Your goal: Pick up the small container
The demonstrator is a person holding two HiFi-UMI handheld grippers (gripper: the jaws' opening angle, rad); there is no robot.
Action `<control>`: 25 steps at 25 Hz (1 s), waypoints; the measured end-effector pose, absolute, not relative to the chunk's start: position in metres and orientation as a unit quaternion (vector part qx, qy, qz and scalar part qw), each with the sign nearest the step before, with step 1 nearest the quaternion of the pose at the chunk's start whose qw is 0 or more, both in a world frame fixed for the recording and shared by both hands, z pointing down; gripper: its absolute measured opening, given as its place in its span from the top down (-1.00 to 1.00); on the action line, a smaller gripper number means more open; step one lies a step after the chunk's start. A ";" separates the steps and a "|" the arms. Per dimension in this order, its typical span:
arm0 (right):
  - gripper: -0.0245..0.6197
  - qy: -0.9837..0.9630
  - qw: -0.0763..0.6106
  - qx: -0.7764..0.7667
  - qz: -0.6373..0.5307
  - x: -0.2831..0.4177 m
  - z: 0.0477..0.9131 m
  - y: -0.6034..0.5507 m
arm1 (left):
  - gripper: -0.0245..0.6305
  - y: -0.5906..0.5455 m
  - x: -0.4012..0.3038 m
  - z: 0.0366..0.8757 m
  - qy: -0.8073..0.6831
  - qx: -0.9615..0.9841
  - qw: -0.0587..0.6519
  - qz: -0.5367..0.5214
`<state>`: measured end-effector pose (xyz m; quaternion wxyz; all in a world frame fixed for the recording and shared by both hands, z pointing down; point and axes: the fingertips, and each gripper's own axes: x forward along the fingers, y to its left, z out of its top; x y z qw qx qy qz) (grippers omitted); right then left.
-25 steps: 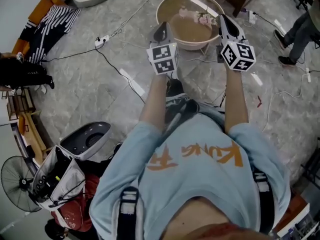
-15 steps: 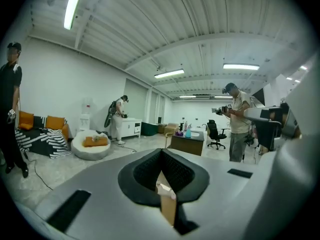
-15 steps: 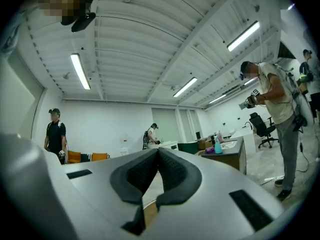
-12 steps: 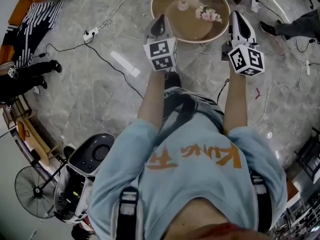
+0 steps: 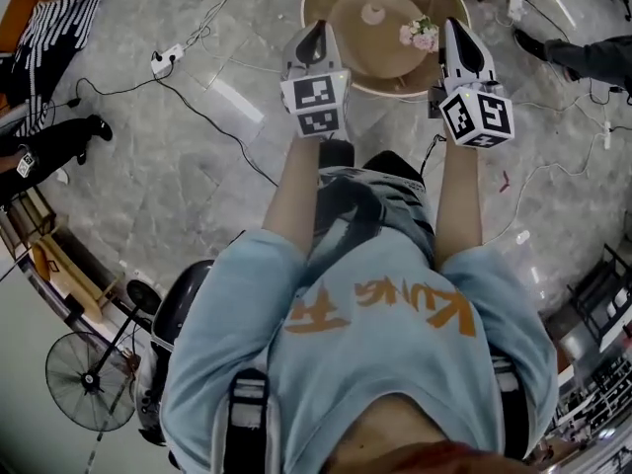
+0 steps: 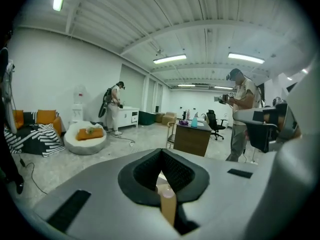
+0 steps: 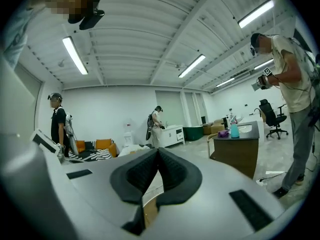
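**Mia:** What has changed since a second ago?

**Ben:** The round table (image 5: 390, 79) has come closer. Before, it looked like a bowl seen from the side. Now we look down on its flat top. The striped cushion (image 5: 54, 18) has slid almost out of the upper left corner.

**Mia:** Where is the small container?

**Ben:** The small container (image 5: 372, 13) stands near the middle of the table, at the top center of the head view. It is between the two gripper tips and a bit past them. Nothing touches it. Pink flowers (image 5: 420, 34) lie just beside the right tip.

**Mia:** Are the grippers holding anything?

**Ben:** No. The left gripper (image 5: 318, 28) has its jaws pressed together with nothing in them. The right gripper (image 5: 452, 26) is the same.

**Mia:** Is there room to move?

**Ben:** Both tips hang over the table's near edge. Thin cables (image 5: 217, 126) run across the floor (image 5: 178, 196) on the left. A fan (image 5: 89, 383) stands at the lower left, well apart.

**Mia:** What are things made of?

**Ben:** The table is brown, smooth and shiny, like wood. The floor is grey, shiny stone. The pads (image 6: 145, 171) are black and bumpy, and the gripper shells are smooth and pale.
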<state>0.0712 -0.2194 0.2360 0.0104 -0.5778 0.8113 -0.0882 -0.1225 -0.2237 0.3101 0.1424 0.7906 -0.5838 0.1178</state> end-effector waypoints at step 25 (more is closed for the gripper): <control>0.89 0.866 -0.159 -0.431 -0.199 0.075 0.523 -0.229 | 0.85 -0.248 -0.035 0.520 -0.558 0.782 0.214 0.176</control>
